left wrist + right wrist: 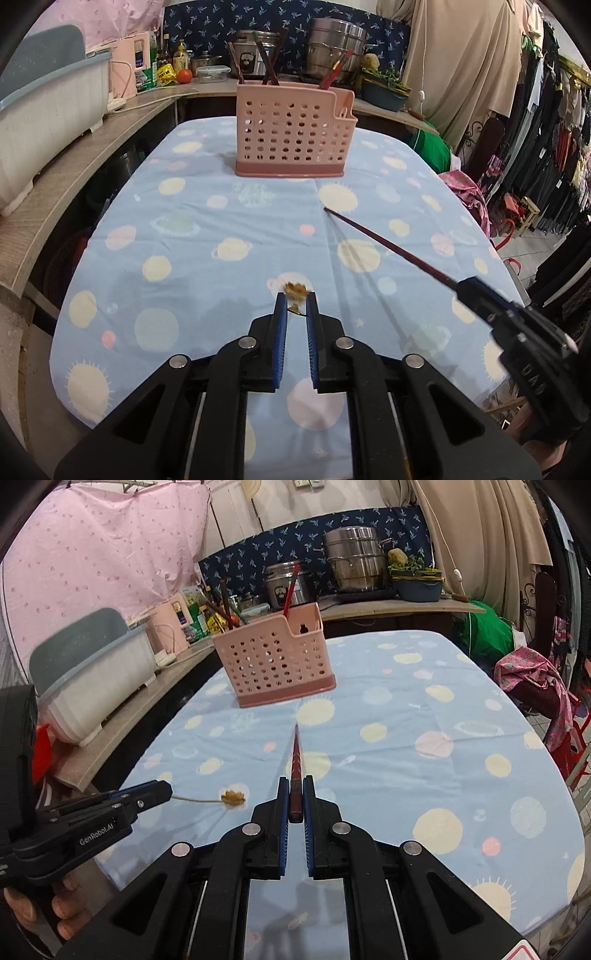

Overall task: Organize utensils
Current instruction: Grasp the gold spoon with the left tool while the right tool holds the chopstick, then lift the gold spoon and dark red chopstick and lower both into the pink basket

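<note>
Your left claw (295, 301) is clenched on a small gold utensil (295, 295) with a flower-shaped head; in the left wrist view the head sits between the blue pads (281, 317) at the lower centre of the frame. From the right wrist view, that same utensil (221, 797) sticks out sideways from the left claw (162, 789) at the lower left, its thin stem level above the bench (461, 709).

Your right claw (295, 784) is grasping a dark red chopstick (296, 760) by its thick end. The stick points straight ahead, up the middle of the frame, toward the pink utensil holder (275, 661). In the left wrist view the chopstick (388, 247) runs diagonally from the right claw (460, 286) at the lower right up to a tip near the frame's centre, held above the cloth, with its shadow beneath it.

The pink utensil holder (295, 138) stands upright at the top centre of the left wrist view, on the blue planet-print cloth (184, 229) that covers the bench. Several chopsticks (269, 66) already stand in it, leaning from its left and right sections. Both held utensils are well apart from the holder.
</note>
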A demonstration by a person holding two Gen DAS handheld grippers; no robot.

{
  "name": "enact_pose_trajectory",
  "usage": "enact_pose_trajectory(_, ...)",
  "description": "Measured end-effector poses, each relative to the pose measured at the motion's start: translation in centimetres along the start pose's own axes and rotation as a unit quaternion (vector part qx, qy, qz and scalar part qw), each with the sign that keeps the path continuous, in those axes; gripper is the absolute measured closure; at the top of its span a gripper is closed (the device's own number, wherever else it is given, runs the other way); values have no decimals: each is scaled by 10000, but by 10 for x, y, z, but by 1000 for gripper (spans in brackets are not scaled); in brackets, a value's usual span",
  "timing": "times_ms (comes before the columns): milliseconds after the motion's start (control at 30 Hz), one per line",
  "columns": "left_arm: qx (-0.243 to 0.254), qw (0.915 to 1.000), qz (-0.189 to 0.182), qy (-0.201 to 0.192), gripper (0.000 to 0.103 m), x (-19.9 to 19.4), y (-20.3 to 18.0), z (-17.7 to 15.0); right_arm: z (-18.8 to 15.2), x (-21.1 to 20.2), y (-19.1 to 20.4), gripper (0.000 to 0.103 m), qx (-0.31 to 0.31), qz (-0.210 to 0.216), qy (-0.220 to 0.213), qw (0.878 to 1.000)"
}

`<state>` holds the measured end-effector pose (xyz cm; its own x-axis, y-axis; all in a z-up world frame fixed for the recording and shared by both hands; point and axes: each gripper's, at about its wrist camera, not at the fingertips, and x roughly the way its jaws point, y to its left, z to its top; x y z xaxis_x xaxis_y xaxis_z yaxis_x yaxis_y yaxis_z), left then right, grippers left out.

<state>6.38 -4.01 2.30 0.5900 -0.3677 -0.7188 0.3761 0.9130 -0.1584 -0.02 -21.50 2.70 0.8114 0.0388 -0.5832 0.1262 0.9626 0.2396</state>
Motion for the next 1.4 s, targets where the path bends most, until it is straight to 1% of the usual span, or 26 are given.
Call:
enact_pose_trajectory(167,16,9999,5,-124,95,-4,2,15,29,-11,-9,96,152,122,-298,9994)
enact_pose_trajectory(200,11,9999,-1,-140,102,-4,2,18,35,-12,-10,96,192,155,-348,9991)
enact_pose_trajectory(233,11,9999,10,-148,102,-4,3,20,40,-13,-12,96,221,180,-385,9989)
enact_pose_trajectory(367,25,9999,8,-154,102,-2,5,26,62,-15,-15,96,232,230,-571,9978)
enact_pose_trajectory(600,86,9997,89,-201,102,-6,7,37,94,-16,-13,96,78,285,-728,9969)
enact_pose_trajectory(833,66,9993,106,-359,102,-14,15,62,128,-13,-11,96,-20,352,-877,9955)
enact_pose_trajectory(933,44,9988,107,-474,102,-19,18,80,143,-10,-11,96,-1,415,-921,9949)
enact_pose_trajectory(1133,-177,9977,10,-654,102,-26,34,128,180,-7,-12,96,94,570,-1115,9921)
enact_pose_trajectory(1300,-192,9955,113,-917,102,-31,43,171,216,-5,-8,96,70,616,-1369,9886)
enact_pose_trajectory(1400,-131,9934,252,-1116,102,-34,44,195,235,-1,-5,96,69,623,-1497,9867)
